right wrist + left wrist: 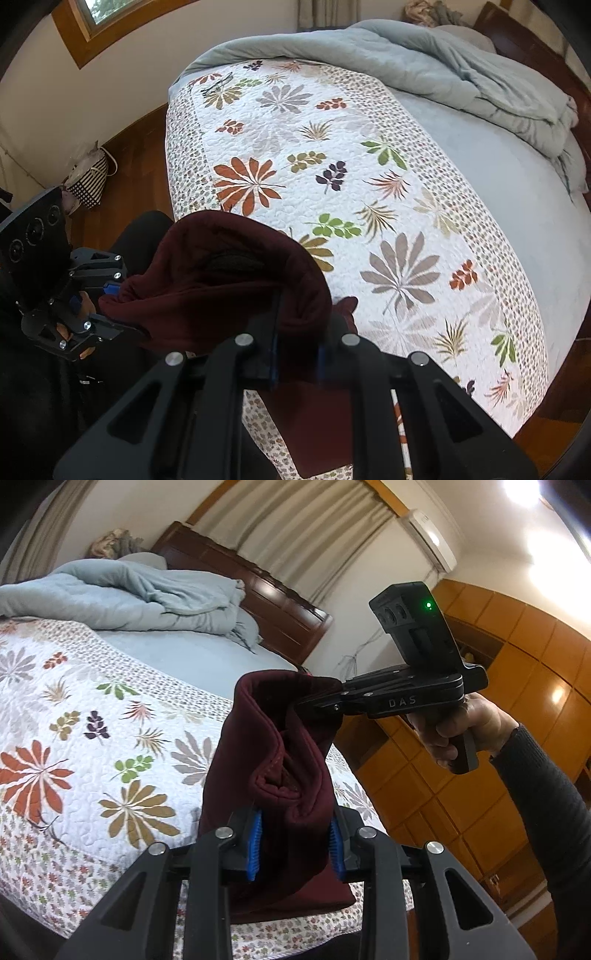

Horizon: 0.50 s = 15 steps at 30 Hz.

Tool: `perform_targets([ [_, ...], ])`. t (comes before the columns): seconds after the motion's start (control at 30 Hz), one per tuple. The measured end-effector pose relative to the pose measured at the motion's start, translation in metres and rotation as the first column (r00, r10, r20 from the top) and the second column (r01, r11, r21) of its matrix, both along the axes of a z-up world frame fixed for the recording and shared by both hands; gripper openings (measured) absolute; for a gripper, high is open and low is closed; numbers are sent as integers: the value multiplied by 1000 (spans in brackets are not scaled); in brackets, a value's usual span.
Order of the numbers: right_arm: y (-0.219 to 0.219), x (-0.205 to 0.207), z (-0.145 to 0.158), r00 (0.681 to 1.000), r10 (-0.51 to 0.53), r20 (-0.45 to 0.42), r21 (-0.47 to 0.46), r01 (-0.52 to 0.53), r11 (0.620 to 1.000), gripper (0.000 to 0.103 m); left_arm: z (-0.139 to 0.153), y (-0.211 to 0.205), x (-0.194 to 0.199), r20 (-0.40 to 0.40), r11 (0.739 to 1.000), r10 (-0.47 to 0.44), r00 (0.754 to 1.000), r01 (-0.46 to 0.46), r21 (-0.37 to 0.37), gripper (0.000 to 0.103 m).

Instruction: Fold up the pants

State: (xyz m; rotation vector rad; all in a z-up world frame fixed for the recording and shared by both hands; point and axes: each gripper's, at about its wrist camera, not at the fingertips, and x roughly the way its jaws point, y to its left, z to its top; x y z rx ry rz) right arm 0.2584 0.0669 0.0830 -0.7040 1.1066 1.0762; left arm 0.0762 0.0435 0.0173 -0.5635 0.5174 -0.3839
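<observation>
Dark maroon pants point(266, 746) hang bunched in the air above the bed, stretched between both grippers. My left gripper point(295, 845) is shut on the fabric, its blue pads point(255, 845) pressing on either side of a thick fold. Held by a hand at the right, my right gripper point(328, 696) is shut on the upper edge of the pants. In the right wrist view the right gripper point(297, 358) clamps the maroon pants point(221, 291) from above, and the left gripper point(122, 308) bites the same cloth at the left. The lower part of the pants droops below the jaws.
A bed with a floral quilt point(332, 166) lies beneath. A crumpled blue-grey duvet point(461, 74) lies by the dark wooden headboard point(266, 590). Wooden wardrobe doors point(498, 794) stand to the right of the bed. On the wooden floor by the wall sits a checked bag point(88, 181).
</observation>
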Motion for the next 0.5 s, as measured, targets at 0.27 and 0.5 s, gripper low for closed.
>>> perform_targets([
  [0.27, -50, -2, 1, 998, -56, 23, 12, 55, 998, 13, 5, -40, 9, 12, 997, -75, 997, 74, 31, 28],
  [0.5, -93, -4, -4, 994, -107, 26, 29, 107, 994, 13, 5, -73, 17, 14, 989, -136, 991, 135, 63, 28],
])
